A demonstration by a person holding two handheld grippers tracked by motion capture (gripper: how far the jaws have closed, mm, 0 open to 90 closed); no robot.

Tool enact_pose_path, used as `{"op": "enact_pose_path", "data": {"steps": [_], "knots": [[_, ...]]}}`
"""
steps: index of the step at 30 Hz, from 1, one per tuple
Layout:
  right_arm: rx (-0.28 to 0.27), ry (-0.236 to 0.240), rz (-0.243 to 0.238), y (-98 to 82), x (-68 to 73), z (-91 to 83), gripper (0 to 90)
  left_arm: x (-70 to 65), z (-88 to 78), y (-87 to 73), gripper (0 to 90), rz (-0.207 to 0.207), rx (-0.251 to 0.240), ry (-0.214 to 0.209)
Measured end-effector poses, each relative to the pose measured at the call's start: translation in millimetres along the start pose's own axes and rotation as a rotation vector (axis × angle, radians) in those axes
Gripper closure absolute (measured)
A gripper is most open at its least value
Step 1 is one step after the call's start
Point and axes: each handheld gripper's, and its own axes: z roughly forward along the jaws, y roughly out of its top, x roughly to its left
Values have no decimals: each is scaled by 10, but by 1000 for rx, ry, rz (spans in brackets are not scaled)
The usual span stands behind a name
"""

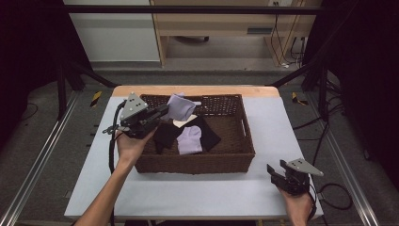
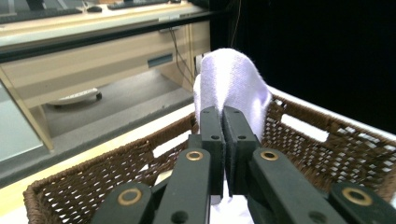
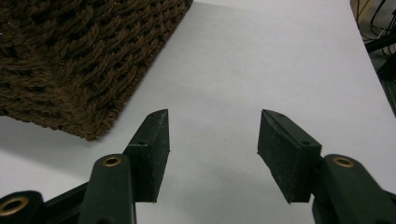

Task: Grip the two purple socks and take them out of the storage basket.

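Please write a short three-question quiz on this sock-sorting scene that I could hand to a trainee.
1. What does the left gripper hold?
2. True or false: the right gripper holds a black sock.
3. Where does the second pale lilac sock lie? A) on the white table B) in the brown woven basket, on the black cloth C) on the floor

Key
1. A pale lilac sock, pinched between shut jaws and lifted above the basket.
2. False: its jaws stand apart over the white table with nothing between them.
3. B
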Motion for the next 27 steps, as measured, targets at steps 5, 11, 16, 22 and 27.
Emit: {"op": "enact_pose_path", "data": {"steps": [5, 11, 16, 22, 27], "knots": [[-2, 1, -3, -1, -3, -4, 441, -72, -123, 12, 868, 6, -23, -21], [-3, 2, -4, 5, 4, -9, 442, -188, -300, -35, 868, 6, -55, -62], [-3, 4, -9, 4, 11, -10, 445, -277, -482, -109, 867, 25, -91, -84], [-2, 7, -13, 8, 24, -10, 448, -363, -625, -216, 867, 24, -94, -115], [-3, 9, -8, 5, 29, -23, 448, -461, -714, -334, 867, 30, -79, -146]]}}
